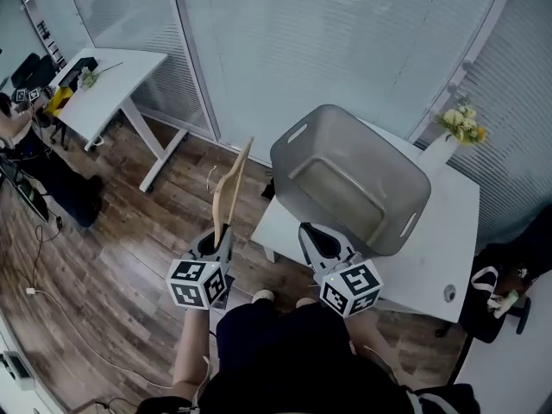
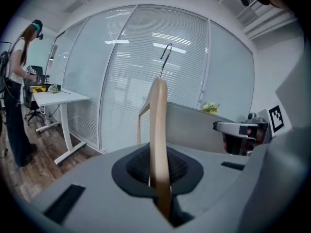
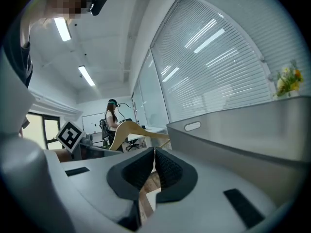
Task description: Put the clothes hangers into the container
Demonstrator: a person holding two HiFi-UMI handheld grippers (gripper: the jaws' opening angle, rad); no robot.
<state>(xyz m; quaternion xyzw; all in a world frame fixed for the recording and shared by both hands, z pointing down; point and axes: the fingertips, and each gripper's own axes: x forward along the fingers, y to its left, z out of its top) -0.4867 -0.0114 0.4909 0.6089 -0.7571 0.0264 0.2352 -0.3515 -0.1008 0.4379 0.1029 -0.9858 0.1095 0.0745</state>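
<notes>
The left gripper (image 1: 219,233) clamped a hanger (image 1: 231,186); the right gripper (image 1: 321,241) sat jaws together, empty. The carry probably needed a swing rightward over the container (image 1: 295,134).

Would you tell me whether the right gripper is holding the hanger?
No, the hanger is clamped in the left gripper, while the right gripper has its jaws together on nothing.

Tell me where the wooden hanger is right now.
In the head view the wooden hanger is clamped in the left gripper, just left of the grey container on the white table.
</notes>
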